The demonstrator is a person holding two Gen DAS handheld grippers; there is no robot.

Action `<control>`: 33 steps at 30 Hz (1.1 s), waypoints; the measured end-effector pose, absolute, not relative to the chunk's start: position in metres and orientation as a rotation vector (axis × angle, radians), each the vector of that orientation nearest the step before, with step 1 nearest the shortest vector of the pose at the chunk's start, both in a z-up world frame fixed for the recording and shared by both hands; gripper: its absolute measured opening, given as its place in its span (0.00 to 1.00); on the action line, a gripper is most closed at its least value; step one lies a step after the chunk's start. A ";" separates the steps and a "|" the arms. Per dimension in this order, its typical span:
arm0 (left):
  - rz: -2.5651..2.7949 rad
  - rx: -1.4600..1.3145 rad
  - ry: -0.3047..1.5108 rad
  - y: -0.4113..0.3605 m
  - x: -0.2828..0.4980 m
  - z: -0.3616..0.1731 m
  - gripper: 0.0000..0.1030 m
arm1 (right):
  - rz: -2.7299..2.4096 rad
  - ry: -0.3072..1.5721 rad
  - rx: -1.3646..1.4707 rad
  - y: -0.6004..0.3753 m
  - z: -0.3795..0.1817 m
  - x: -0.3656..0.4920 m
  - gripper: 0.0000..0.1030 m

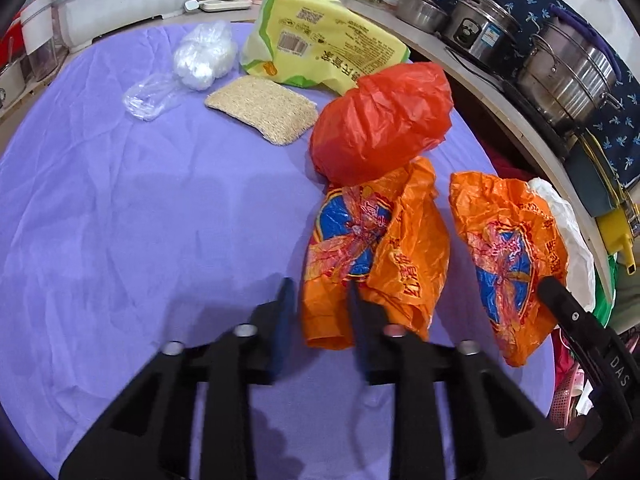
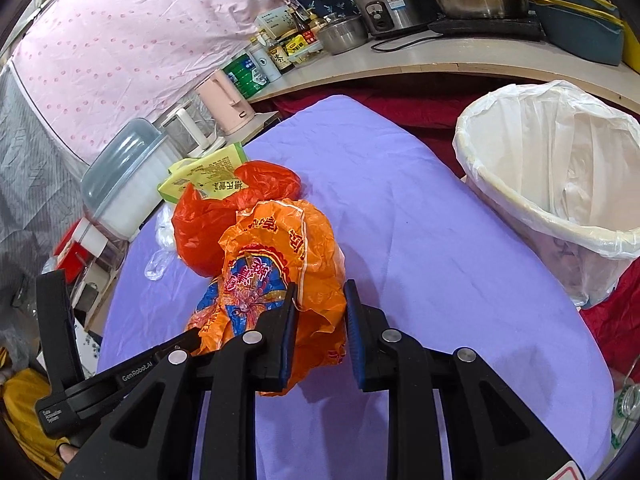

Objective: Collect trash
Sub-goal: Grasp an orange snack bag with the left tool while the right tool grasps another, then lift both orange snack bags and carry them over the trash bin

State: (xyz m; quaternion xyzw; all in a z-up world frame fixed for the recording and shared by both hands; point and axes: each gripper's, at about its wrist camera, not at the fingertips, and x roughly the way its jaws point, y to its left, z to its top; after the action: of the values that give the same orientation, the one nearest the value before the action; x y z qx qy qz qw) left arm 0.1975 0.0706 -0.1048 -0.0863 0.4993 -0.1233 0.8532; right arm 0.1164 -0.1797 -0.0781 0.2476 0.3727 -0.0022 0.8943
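Right tool (image 2: 320, 320) gripping orange bag (image 2: 280, 264), seemingly upright

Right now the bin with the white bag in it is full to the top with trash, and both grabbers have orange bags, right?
Not quite. In the right wrist view the bin looks nearly empty; only its white liner shows. The rest stands.

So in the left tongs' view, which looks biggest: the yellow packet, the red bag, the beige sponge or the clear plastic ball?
1. yellow packet and red bag, too alike to separate
2. beige sponge
3. clear plastic ball
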 end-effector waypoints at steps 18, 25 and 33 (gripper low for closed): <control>-0.337 -0.115 0.946 0.044 0.139 -0.053 0.09 | -0.007 0.701 0.542 -0.197 -0.055 0.088 0.21; -0.362 -0.091 0.888 0.033 0.120 -0.025 0.09 | -0.019 0.657 0.555 -0.208 -0.041 0.066 0.21; -0.398 -0.042 0.825 0.008 0.103 0.002 0.08 | -0.048 0.610 0.572 -0.231 -0.025 0.041 0.21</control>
State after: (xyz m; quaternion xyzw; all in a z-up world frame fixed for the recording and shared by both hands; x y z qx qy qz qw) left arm 0.1028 0.0076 0.0017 -0.0201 0.3984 -0.1921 0.8967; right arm 0.0413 -0.2312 -0.0253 0.2777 0.2962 -0.0234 0.9136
